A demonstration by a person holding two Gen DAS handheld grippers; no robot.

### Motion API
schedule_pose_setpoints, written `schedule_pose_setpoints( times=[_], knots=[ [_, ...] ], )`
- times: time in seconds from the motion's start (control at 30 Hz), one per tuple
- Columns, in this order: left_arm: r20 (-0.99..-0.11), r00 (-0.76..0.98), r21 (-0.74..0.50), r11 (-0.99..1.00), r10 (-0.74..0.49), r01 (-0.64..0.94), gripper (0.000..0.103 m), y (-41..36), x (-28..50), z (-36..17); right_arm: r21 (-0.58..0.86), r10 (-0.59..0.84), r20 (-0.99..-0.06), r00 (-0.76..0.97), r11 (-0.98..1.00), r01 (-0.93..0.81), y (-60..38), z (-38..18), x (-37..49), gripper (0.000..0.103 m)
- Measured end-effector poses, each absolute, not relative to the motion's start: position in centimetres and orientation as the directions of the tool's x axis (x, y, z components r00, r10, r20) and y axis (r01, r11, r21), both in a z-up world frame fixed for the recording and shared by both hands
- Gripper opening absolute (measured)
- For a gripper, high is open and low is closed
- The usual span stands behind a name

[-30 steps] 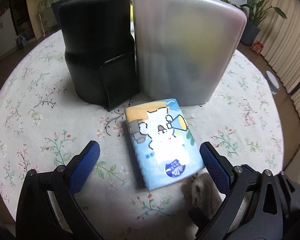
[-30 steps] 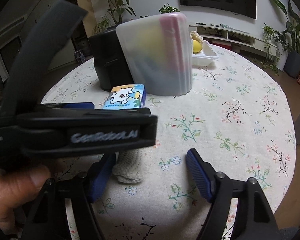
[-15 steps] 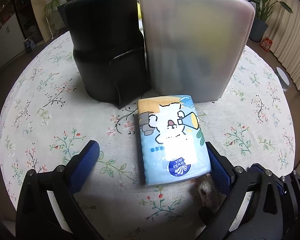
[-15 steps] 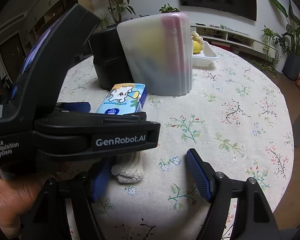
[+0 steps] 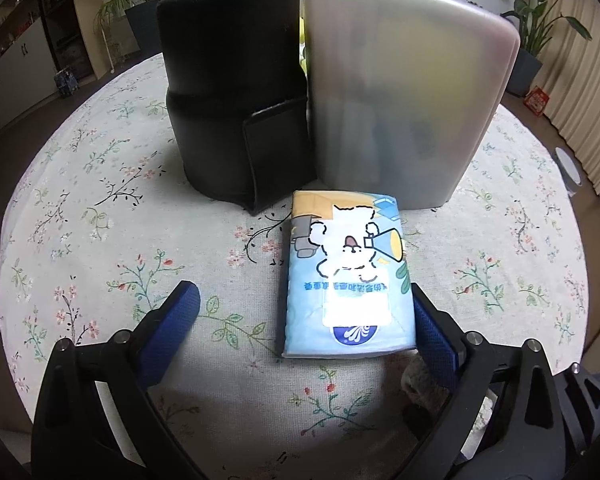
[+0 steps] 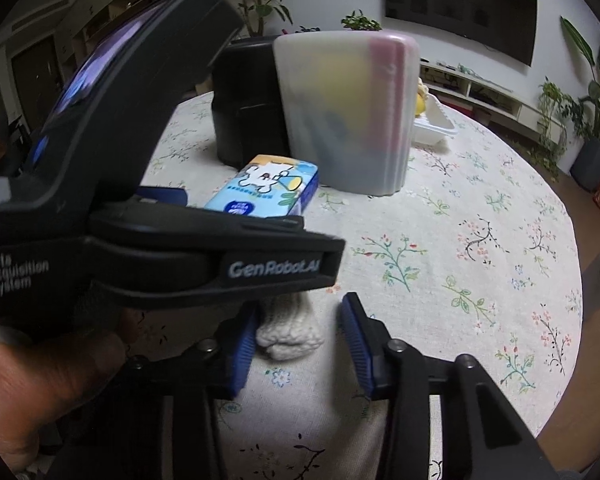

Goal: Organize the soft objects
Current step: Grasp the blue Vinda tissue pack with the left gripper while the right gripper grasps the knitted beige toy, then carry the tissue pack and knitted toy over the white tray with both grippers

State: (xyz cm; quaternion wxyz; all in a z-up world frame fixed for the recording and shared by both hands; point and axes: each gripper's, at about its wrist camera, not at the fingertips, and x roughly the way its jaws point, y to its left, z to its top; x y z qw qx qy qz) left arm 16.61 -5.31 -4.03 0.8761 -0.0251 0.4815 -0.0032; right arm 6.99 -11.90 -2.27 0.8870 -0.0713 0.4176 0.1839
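On the round table with the flowered cloth [image 5: 100, 208], 2 things matter for the task: a light-blue plastic pack of tissues with a cartoon bear [image 5: 348, 280] and a small cream knitted cloth piece [image 6: 290, 330]. The pack lies flat in front of a frosted translucent plastic box [image 5: 404, 92], which stands beside a black cylindrical leather holder [image 5: 236, 92].

Compared with 1 second ago, the jaws of the right gripper [image 6: 300, 344] have just been closing around the knitted piece. Its left blue pad [image 6: 244, 344] now appears to touch the cloth, but the right pad stands a little apart from it, so the piece is between the jaws and not yet truly pinched.

The left gripper [image 5: 306, 326] has also crept closer to the tissue pack: earlier the pack lay well ahead of its fingers, and now its right pad is just beside the pack's edge. Its jaws are wide apart and hold nothing.

I judge that the task is at the grasping step for both soft objects. The right hand needs only a bit more closing; the soft knit may slip or bunch if it is lifted too early
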Motion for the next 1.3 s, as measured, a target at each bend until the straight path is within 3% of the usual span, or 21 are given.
schedule_pose_setpoints(
  times=[0.33, 0.43, 0.5, 0.53, 0.57, 1.3],
  knots=[
    [-0.846, 0.532, -0.030, 1.000, -0.028, 0.004, 0.098, -5.9, 16.5, -3.9, 0.032, 0.272, -0.763, 0.586, 0.922, -0.386, -12.1, -2.3, 6.6, 0.043],
    [-0.840, 0.542, -0.009, 1.000, -0.013, 0.011, 0.086, -6.1, 16.7, -3.8, 0.026, 0.270, -0.762, 0.589, 0.921, -0.389, -12.1, -2.4, 6.4, 0.043],
    [-0.829, 0.558, -0.012, 1.000, -0.020, 0.019, 0.060, -6.0, 16.6, -3.5, 0.015, 0.267, -0.761, 0.592, 0.919, -0.395, -11.9, -2.4, 6.3, 0.040],
    [-0.826, 0.563, -0.015, 1.000, -0.020, 0.014, 0.055, -5.9, 16.6, -3.3, 0.010, 0.264, -0.761, 0.593, 0.918, -0.397, -11.8, -2.3, 6.2, 0.030],
    [-0.824, 0.565, -0.026, 1.000, -0.027, 0.011, 0.050, -5.7, 16.5, -3.2, 0.005, 0.262, -0.760, 0.595, 0.917, -0.398, -11.8, -2.2, 6.1, 0.030],
    [-0.811, 0.583, -0.059, 0.998, -0.035, -0.022, 0.050, -2.4, 12.3, -1.9, 0.019, 0.252, -0.743, 0.620, 0.934, -0.356, -14.3, 0.1, 5.6, 0.028]
  ],
)
